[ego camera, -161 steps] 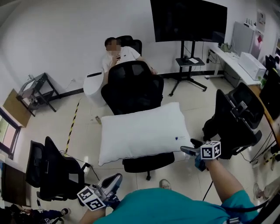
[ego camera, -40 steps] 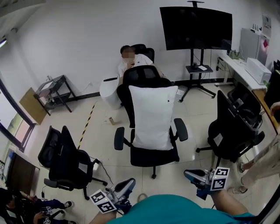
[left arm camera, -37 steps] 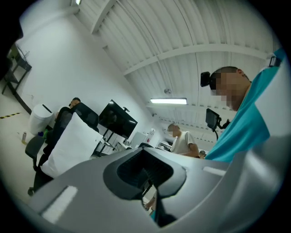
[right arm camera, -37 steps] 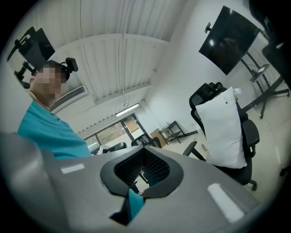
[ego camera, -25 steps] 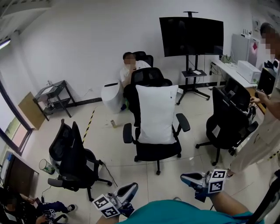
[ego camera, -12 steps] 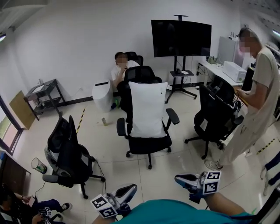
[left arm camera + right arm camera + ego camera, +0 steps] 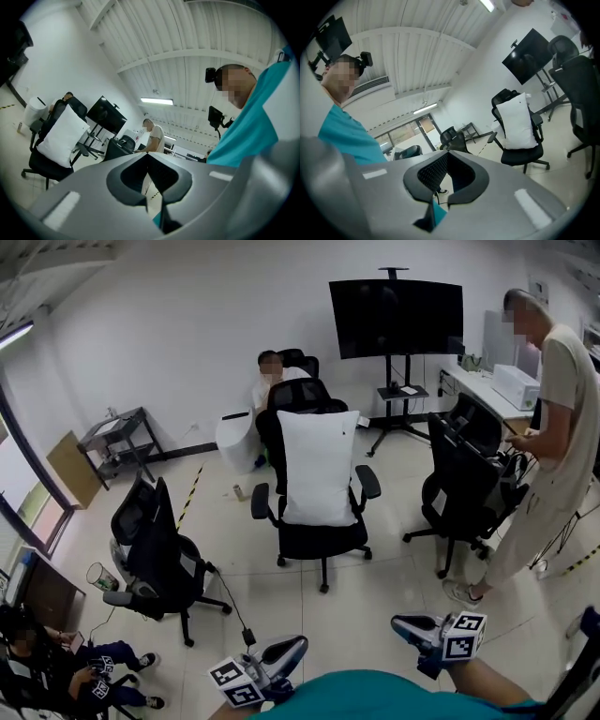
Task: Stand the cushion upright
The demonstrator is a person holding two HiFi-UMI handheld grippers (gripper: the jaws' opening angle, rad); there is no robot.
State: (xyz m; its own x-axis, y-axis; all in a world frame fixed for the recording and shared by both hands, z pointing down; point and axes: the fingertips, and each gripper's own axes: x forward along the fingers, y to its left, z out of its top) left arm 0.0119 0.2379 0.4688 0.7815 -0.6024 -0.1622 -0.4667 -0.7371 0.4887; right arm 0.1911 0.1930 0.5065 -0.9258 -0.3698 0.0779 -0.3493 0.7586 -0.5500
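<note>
The white cushion stands upright on the seat of a black office chair, leaning against its backrest, in the middle of the room. The cushion also shows small at the left of the left gripper view, and the cushion at the right of the right gripper view. My left gripper and right gripper hang low at the bottom of the head view, far from the chair. Both are shut, with nothing between the jaws.
A person sits behind the cushion's chair. Another person stands at the right beside a black chair. A third black chair stands left. At the back are a TV on a stand, a white bin and a metal cart.
The cushion lay flat across the chair several seconds ago and now stands upright. Over the last second both grippers and the view drew back from the chair; a standing person came in at the right.
</note>
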